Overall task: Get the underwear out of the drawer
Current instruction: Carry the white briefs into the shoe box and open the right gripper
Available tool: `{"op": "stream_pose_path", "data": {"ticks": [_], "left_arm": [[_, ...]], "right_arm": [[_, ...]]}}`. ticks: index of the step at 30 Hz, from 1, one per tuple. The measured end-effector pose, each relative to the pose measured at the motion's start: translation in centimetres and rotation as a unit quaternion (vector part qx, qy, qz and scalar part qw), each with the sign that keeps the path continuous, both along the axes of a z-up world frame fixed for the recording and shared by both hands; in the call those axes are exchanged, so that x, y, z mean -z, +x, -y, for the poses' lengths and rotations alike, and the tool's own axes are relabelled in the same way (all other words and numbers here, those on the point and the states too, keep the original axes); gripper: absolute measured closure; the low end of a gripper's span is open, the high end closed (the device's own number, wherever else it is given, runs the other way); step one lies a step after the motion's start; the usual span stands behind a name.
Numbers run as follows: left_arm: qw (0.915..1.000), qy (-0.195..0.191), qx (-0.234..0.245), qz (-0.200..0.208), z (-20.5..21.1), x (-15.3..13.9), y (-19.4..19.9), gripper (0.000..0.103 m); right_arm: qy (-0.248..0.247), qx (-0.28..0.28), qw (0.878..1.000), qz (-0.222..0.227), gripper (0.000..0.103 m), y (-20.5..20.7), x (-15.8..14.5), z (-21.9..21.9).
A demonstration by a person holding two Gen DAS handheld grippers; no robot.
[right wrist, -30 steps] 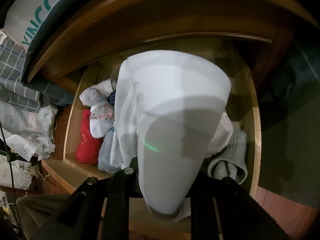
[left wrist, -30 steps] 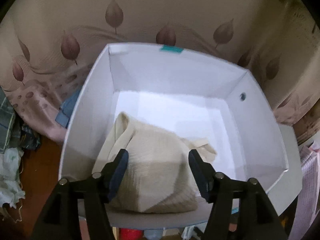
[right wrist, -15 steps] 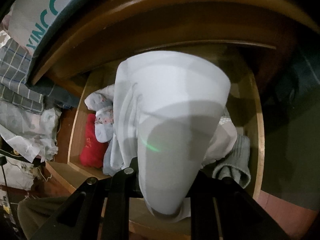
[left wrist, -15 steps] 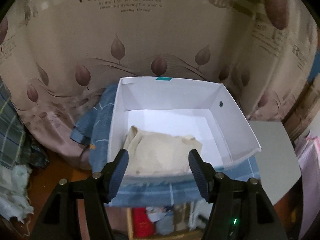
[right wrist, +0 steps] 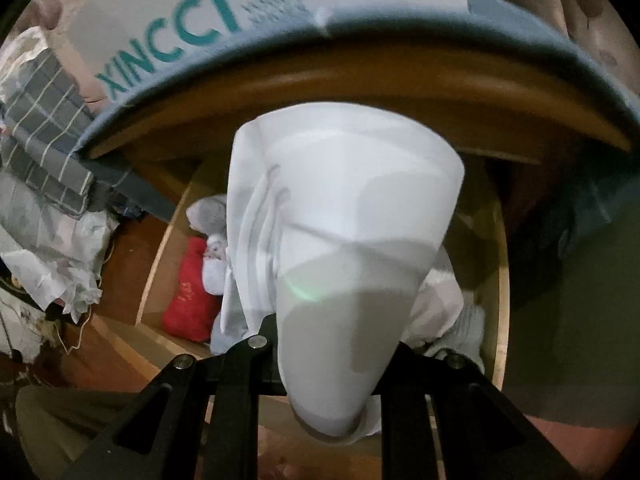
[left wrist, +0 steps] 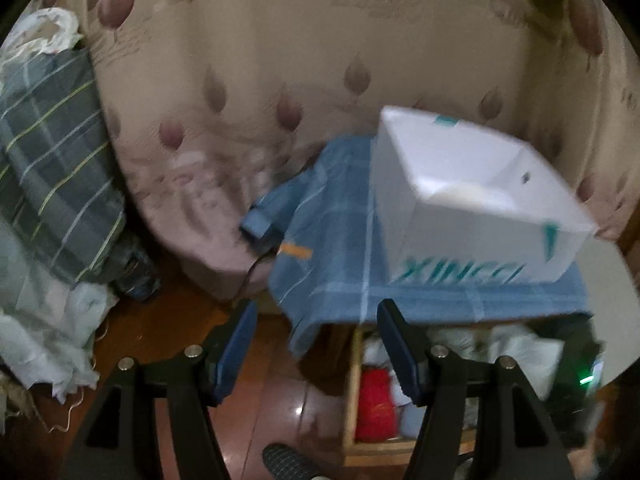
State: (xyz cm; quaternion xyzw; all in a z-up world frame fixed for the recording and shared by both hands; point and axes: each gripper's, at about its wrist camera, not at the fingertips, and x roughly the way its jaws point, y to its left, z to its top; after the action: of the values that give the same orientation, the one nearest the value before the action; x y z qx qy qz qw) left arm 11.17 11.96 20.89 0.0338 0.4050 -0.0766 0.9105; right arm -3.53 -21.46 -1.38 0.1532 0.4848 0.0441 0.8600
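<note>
The right gripper (right wrist: 328, 364) is clamped on a white piece of underwear (right wrist: 340, 232), which hangs above the open wooden drawer (right wrist: 160, 264) of clothes. The left gripper (left wrist: 316, 344) stands apart with nothing between its fingers, over the floor beside a white box (left wrist: 472, 236) on a blue cloth (left wrist: 340, 248).

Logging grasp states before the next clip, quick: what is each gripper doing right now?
Left gripper: jaws open, holding nothing.
Right gripper: jaws shut on the white underwear, held above the drawer.
</note>
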Motion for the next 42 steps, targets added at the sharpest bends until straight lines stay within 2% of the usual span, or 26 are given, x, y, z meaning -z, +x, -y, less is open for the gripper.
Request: {"op": "stream_pose_path", "data": {"ticks": [4,11,16,20,27,29,32,36,42], "left_arm": [[0.9989,-0.024,-0.03,-0.028,0.4,5.3,-0.8,0.039],[0.9957,-0.061,-0.056,-0.041,2.4,10.7,-0.4,0.039],[0.9972,-0.033,-0.06,-0.03,3.3,12.9,-0.6,0.039],[0.9984,-0.006,-0.037,-0.043,3.8,14.0,-0.6,0.039],[0.9959,-0.042,-0.052,-0.062,2.7,14.7,-0.2,0.039],[0.9958,-0.042,-0.051,-0.064,2.6,14.6,-0.1,0.039],[0.9955,-0.036,-0.052,-0.07,2.7,14.7,0.0,0.039],[0.9953,-0.047,-0.05,-0.069,2.5,14.6,-0.2,0.039],[0.9962,-0.028,-0.042,-0.072,2.6,15.0,-0.3,0.039]], "right_arm": [[0.018,0.005,1.0,0.006,0.087,-0.4,-1.0,0.2],[0.018,0.006,1.0,0.011,0.087,-2.0,-3.0,0.0],[0.01,0.009,0.999,0.035,0.088,-3.1,-5.3,-0.1],[0.011,0.018,0.998,0.051,0.088,-3.7,-6.7,-0.1],[0.046,0.022,0.997,0.066,0.088,-4.4,-10.2,0.5],[0.034,0.015,0.996,0.075,0.088,-4.6,-11.7,0.3],[0.037,0.006,0.995,0.087,0.088,-5.1,-14.2,0.0],[0.038,-0.001,0.992,0.118,0.088,-5.3,-18.7,0.0],[0.043,0.008,0.983,0.179,0.088,-2.6,-26.5,1.4]]}}
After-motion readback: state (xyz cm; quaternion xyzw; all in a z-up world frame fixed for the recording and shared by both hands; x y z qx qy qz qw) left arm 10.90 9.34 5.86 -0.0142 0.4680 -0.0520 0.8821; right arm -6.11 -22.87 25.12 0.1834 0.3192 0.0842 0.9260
